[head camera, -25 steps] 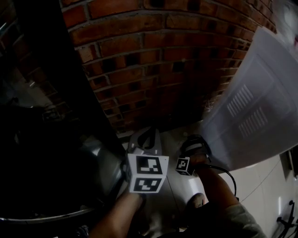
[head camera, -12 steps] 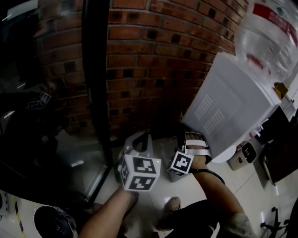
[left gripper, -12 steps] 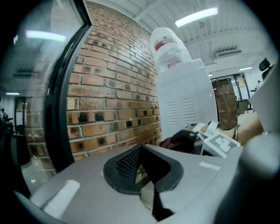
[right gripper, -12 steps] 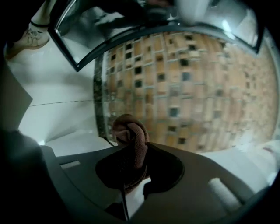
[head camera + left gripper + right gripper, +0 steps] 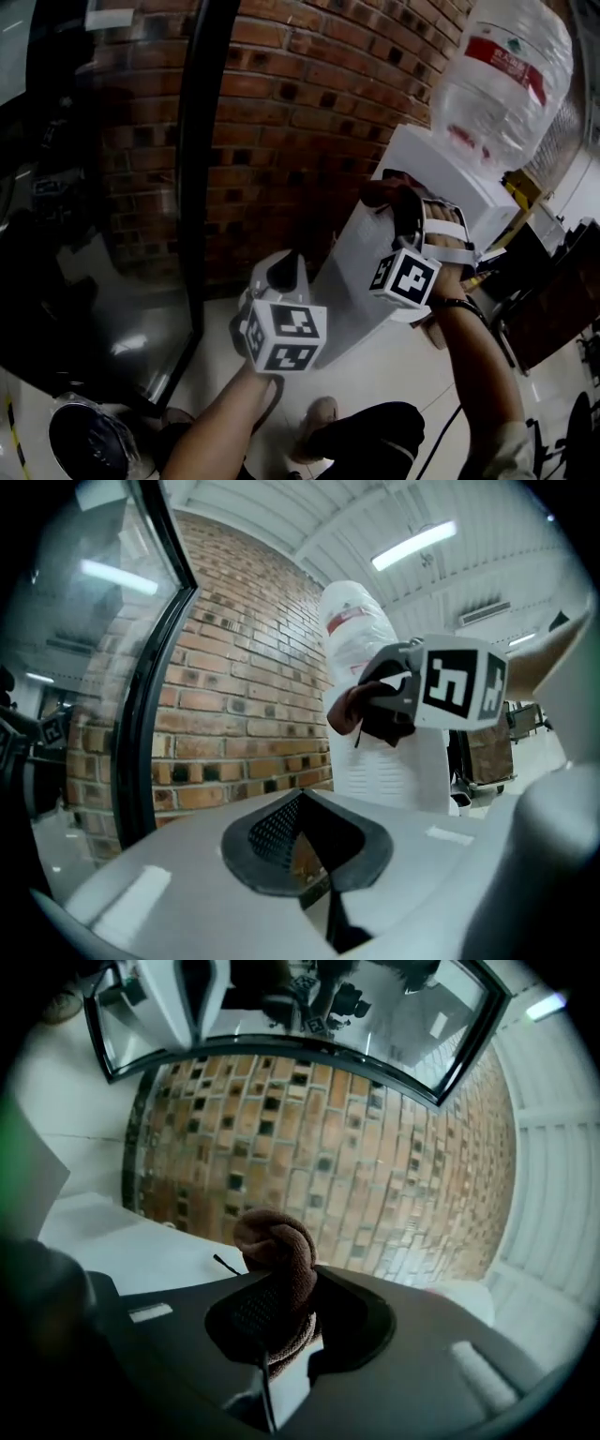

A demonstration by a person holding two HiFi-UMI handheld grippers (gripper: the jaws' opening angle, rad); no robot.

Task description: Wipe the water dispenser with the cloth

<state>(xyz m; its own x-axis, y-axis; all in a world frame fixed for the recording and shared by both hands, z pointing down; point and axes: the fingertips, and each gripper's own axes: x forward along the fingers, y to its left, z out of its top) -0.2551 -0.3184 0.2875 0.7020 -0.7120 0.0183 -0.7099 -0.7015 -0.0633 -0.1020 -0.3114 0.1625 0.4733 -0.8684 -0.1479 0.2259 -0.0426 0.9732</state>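
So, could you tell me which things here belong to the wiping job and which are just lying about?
Job: cloth, held in the right claw; dispenser; its bottle.
Lying about: brick wall; glass panel; bin; left claw, empty.

dim head view, dark at left; ceiling tube lights (image 5: 413, 546) glare brightly; fisheye bends the brick wall (image 5: 309, 103), corners blackened.

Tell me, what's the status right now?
Right hand-held gripper shut on brown cloth, by water dispenser top. Left hand-held gripper shut, empty. Nothing in the way.
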